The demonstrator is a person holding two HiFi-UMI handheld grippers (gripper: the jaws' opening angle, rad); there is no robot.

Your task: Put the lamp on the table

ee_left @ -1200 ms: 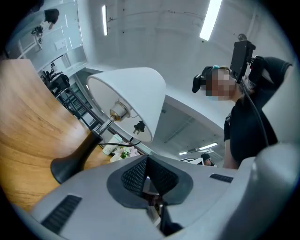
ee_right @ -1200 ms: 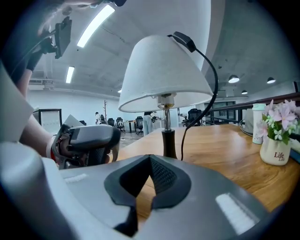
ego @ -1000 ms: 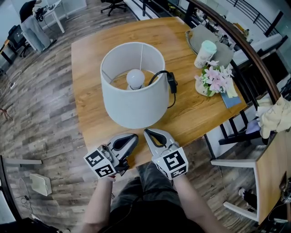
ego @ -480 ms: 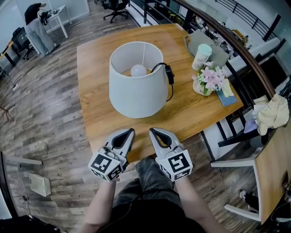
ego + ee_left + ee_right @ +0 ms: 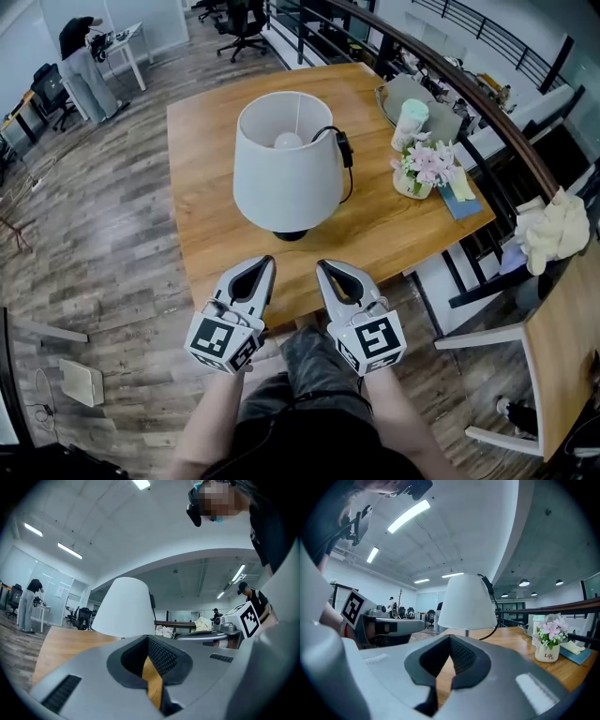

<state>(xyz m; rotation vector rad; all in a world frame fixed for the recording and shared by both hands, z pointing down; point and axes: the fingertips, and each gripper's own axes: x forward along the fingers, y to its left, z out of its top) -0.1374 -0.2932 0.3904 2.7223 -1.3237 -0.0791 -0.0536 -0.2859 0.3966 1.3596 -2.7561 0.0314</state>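
The lamp [image 5: 286, 169] stands upright on the wooden table [image 5: 206, 131], with a white shade, a dark base and a black cord with a switch [image 5: 342, 150] down its right side. My left gripper [image 5: 264, 264] and right gripper [image 5: 324, 268] are side by side over the table's near edge, a short way in front of the lamp and not touching it. Both are shut with nothing held. The left gripper view shows the shade [image 5: 124, 606] beyond the shut left gripper [image 5: 149, 638]. The right gripper view shows the lamp [image 5: 466, 602] beyond the shut right gripper [image 5: 451, 639].
A vase of pink flowers [image 5: 427, 169], a blue book [image 5: 464, 202] and a tray [image 5: 394, 94] with a white cup [image 5: 411, 117] sit at the table's right side. A chair [image 5: 487, 337] and a cloth [image 5: 553, 234] lie to the right, beyond the table.
Both grippers have drawn back from the foot of the shade to the table's near edge. The lamp's base now shows under the shade.
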